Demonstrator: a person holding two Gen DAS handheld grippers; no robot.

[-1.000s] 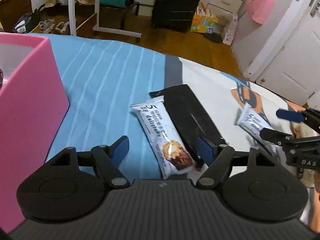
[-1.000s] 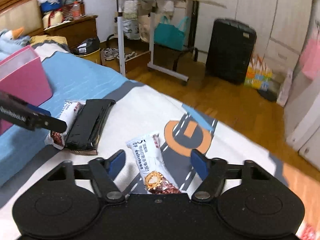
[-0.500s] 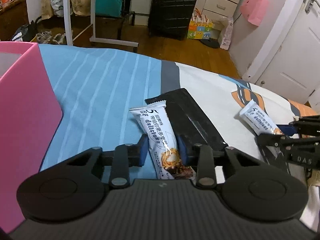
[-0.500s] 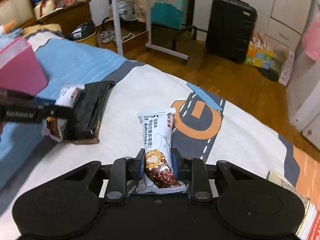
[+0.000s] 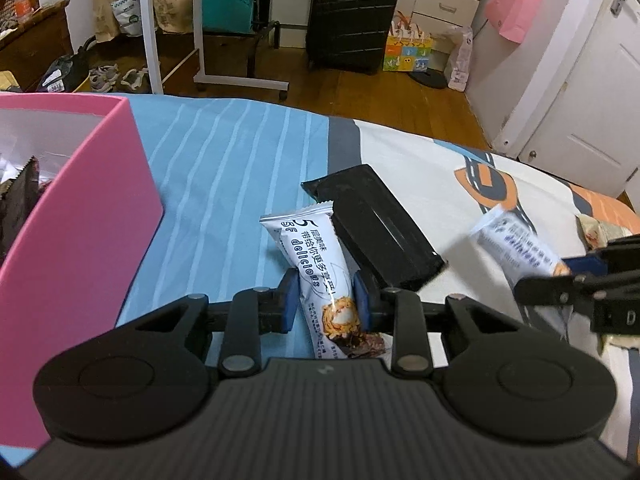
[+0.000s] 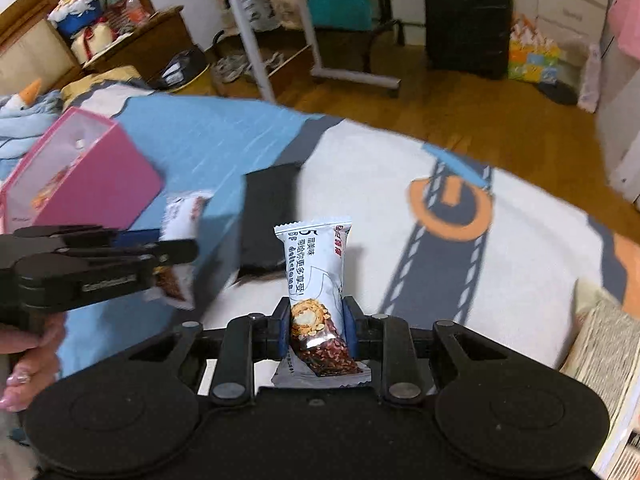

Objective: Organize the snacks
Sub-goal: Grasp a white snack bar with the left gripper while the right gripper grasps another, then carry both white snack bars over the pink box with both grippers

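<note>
- The left gripper [image 5: 325, 300] sits at lower centre of the left wrist view, its blue pads clamped on the sides of a white snack bar [image 5: 320, 264]; the bar runs up and away from the pads, with its printed lower end tucked toward the gripper body.
- Just right of this bar, a black packet [image 5: 376, 228] lies flat on the bedspread [image 5: 240, 168], slanting from centre toward the right; the bar's upper right corner overlaps the packet's edge.
- A pink box [image 5: 92, 208] fills the left of the same frame, open at the top, with dark wrappers showing inside at the far left edge.
- At the right edge of the left wrist view, the right gripper [image 5: 576, 276] appears from the side, blurred, with a second bar [image 5: 516, 240] held in it above the white part of the bedspread.
- In the right wrist view, the right gripper [image 6: 316, 322] is at lower centre, its pads pressed tight on the second bar [image 6: 314, 276], which stands nearly upright between them with its serrated top edge in mid frame.
- Behind that bar, the black packet [image 6: 268, 220] lies blurred where the blue stripes meet the white cloth.
- At left of the right wrist view, the left gripper [image 6: 176, 252] comes in from the side with its bar [image 6: 182, 220], and part of the hand [image 6: 28, 356] holding it shows at the lower left edge.
- The pink box [image 6: 96, 188] is at the left, upper middle of that frame, tilted in the picture.
- A suitcase [image 5: 352, 16] stands on the wooden floor at upper centre of the left wrist view.
</note>
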